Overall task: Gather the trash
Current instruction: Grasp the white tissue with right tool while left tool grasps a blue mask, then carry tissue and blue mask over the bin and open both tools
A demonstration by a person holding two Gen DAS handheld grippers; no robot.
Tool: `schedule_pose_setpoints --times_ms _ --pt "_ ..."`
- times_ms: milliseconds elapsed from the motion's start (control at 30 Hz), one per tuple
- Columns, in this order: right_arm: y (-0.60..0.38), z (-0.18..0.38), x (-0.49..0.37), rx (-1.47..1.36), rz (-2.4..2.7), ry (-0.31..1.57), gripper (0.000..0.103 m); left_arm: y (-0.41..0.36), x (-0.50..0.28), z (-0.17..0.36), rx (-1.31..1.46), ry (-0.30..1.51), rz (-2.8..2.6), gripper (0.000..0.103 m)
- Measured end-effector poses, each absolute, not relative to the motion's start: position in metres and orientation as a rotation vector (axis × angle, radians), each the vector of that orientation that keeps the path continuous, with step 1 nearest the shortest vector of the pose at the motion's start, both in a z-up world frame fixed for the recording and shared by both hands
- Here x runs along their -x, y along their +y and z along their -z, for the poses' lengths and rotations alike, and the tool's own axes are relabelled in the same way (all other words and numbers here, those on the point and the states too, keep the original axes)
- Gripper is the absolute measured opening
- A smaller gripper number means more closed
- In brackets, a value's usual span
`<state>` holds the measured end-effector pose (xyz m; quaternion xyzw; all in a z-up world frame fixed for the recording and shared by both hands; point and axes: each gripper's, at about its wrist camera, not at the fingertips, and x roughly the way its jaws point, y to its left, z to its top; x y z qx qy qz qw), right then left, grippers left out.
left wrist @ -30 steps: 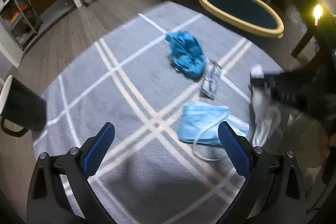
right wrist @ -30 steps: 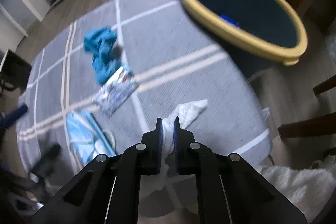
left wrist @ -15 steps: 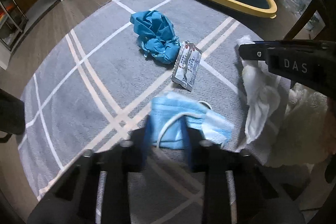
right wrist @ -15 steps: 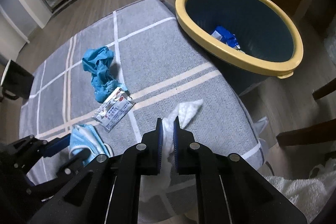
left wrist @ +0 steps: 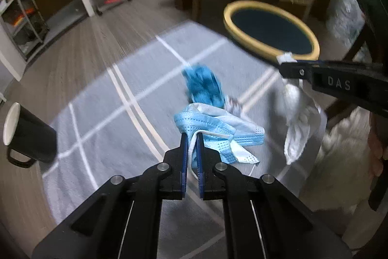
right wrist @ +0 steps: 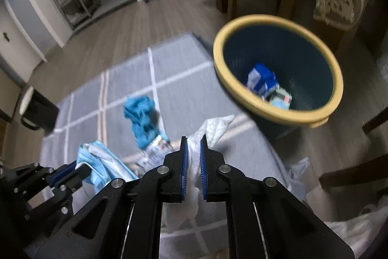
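Your right gripper (right wrist: 193,141), clamped on the white tissue (right wrist: 213,128), sits nearer the bin (right wrist: 276,111), which lies ahead and to its right, while your left gripper (left wrist: 190,137), pinched on the face mask (left wrist: 213,128), hangs farther off.

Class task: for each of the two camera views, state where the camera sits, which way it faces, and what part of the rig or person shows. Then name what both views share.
Left wrist: sits on the left gripper, faces down at the rug; its jaws pinch a face mask; the right gripper crosses the right side.
Right wrist: sits on the right gripper, faces the bin; its jaws pinch a white tissue; the left gripper shows lower left.
Shared: rug, bin, mask, tissue, blue cloth, black mug.
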<state>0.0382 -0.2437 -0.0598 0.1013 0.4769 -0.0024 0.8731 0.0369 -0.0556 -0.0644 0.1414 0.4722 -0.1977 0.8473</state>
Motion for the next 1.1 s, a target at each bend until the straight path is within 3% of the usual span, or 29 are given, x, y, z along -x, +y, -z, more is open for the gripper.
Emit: schedule_pose_setpoints --times_ms 233,533,867,1100 --pt "-0.281 -0.012 -0.054 -0.215 -0.003 0.840 0.010 -0.061 -0.038 0.011 -0.291 0.859 0.369 0.006" --pt "-0.349 -0.056 -0.087 -0.128 0.046 0.759 0.010 -0.091 -0.051 -0.018 -0.294 0.804 0.387 0.006" --pt "-0.410 -0.013 -0.119 -0.262 0.082 0.852 0.010 -0.156 -0.073 -0.015 -0.328 0.780 0.462 0.006" --pt "-0.421 0.004 -0.135 -0.232 0.128 0.904 0.010 -0.219 -0.092 0.017 -0.307 0.851 0.550 0.006"
